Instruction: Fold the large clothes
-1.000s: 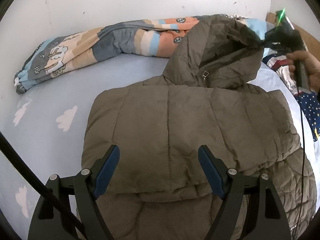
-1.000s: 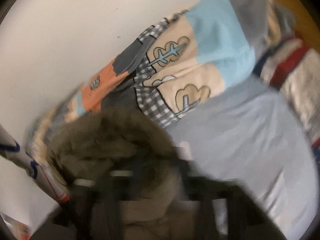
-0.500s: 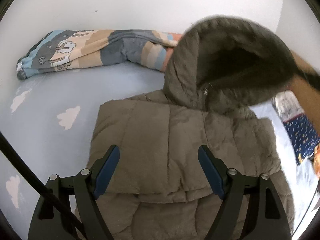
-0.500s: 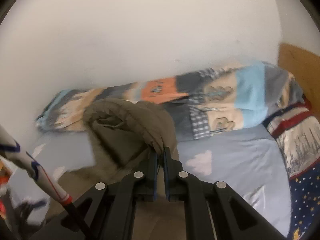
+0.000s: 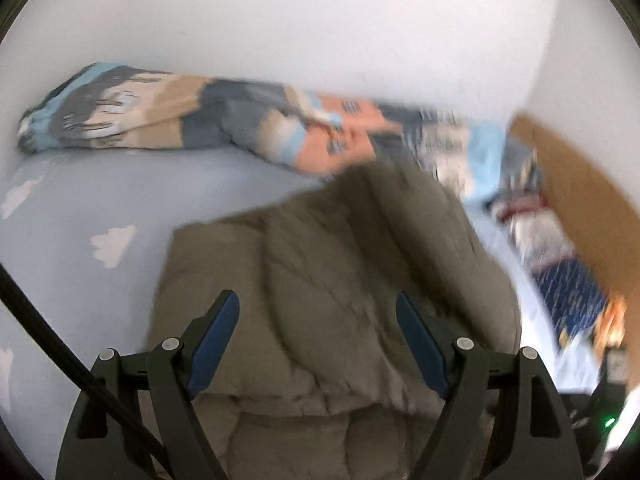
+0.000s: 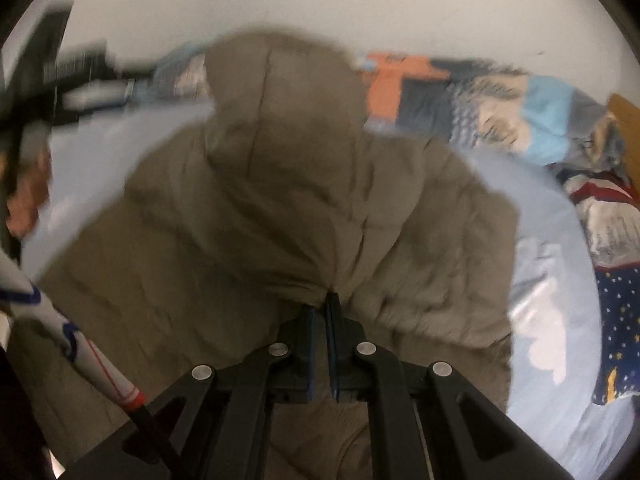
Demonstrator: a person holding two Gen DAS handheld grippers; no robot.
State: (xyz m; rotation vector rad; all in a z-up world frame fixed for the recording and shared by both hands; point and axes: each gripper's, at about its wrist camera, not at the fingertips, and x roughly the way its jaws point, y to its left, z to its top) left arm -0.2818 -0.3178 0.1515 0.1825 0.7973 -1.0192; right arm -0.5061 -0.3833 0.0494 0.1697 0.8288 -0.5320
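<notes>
An olive-brown padded jacket (image 5: 320,280) lies folded on the light blue sheet with white clouds (image 5: 112,208). My left gripper (image 5: 318,332) is open and empty, hovering over the jacket's near part. My right gripper (image 6: 323,304) is shut on the edge of the jacket's hood (image 6: 280,120), which is pulled down over the jacket's body (image 6: 420,232) toward me. Both views are blurred by motion.
A rolled patterned blanket (image 5: 200,116) lies along the white wall at the back. More patterned bedding (image 6: 612,264) and a wooden headboard (image 5: 576,184) are on the right. The other hand-held gripper (image 6: 36,92) shows at the left of the right wrist view.
My right gripper has pulled the hood from raised at the back down and forward over the jacket's body. My left gripper stays open above the jacket, its view tilted up.
</notes>
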